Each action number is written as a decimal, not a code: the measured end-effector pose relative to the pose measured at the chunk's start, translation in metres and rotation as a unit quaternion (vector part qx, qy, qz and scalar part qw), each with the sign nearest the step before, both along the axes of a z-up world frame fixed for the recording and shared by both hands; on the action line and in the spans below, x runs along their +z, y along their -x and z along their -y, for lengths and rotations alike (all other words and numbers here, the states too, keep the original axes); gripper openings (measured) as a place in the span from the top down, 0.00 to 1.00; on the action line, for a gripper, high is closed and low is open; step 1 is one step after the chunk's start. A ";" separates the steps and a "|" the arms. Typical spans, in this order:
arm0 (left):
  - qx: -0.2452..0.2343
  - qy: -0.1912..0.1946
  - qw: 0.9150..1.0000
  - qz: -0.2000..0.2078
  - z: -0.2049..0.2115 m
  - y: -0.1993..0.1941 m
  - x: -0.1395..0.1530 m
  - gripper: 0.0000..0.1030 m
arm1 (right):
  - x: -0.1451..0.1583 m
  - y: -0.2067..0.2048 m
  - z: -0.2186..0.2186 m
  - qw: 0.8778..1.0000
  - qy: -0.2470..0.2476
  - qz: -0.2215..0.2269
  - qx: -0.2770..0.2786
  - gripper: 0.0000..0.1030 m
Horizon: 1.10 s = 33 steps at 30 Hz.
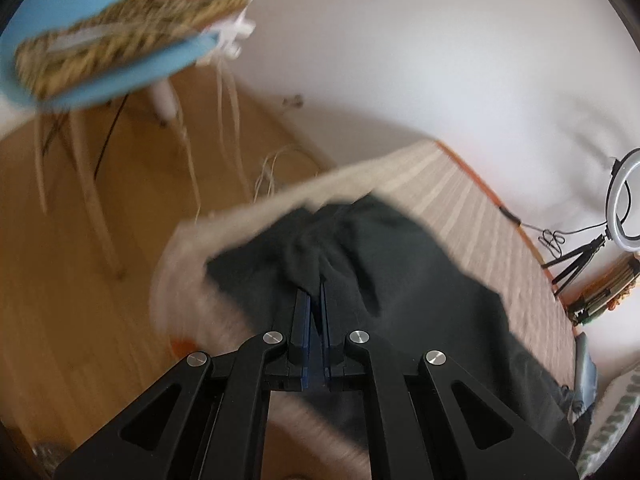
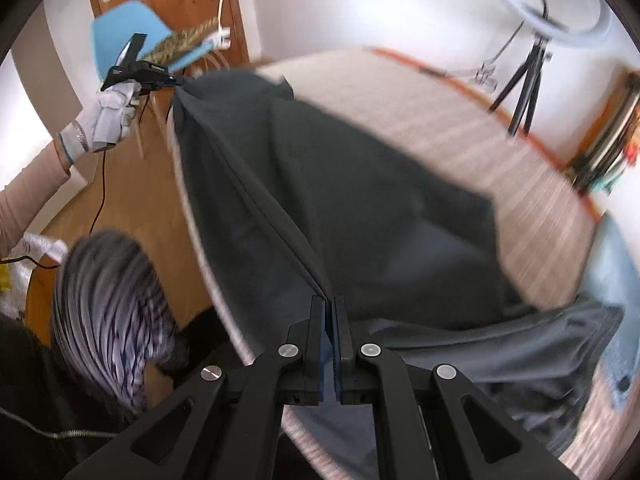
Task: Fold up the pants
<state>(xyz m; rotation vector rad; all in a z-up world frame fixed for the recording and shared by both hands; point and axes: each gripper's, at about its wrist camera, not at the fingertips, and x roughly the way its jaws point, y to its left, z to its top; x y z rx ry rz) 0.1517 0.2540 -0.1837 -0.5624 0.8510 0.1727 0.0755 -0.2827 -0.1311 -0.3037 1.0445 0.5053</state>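
The dark grey pants (image 2: pixel 360 184) hang stretched over a bed with a beige striped cover (image 2: pixel 460 120). My right gripper (image 2: pixel 329 300) is shut on one end of the pants' upper edge. My left gripper (image 1: pixel 315 284) is shut on a bunched fold of the pants (image 1: pixel 400 264); it also shows in the right wrist view (image 2: pixel 176 80), held in a white-gloved hand (image 2: pixel 104 120) at the other end of the taut edge. The lower part of the pants drapes onto the bed.
A blue chair (image 1: pixel 120 76) with a woven cushion stands on the wooden floor (image 1: pixel 80 260) beside the bed. A ring light on a tripod (image 2: pixel 528 64) stands by the white wall. The person's striped headscarf (image 2: pixel 108 312) is at lower left.
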 end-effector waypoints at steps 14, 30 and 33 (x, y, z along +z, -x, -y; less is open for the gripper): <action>0.001 0.038 0.999 0.026 -0.017 0.011 -0.014 0.42 | 0.008 -0.013 -0.010 0.999 0.001 -0.036 0.009 0.61; 0.027 -0.009 0.999 0.032 -0.037 -0.015 -0.011 0.51 | 0.050 -0.187 -0.193 0.985 -0.133 0.019 0.112 0.50; 0.010 0.018 1.000 0.021 -0.040 -0.023 -0.020 0.51 | 0.036 -0.218 -0.238 0.982 -0.134 0.006 0.135 0.50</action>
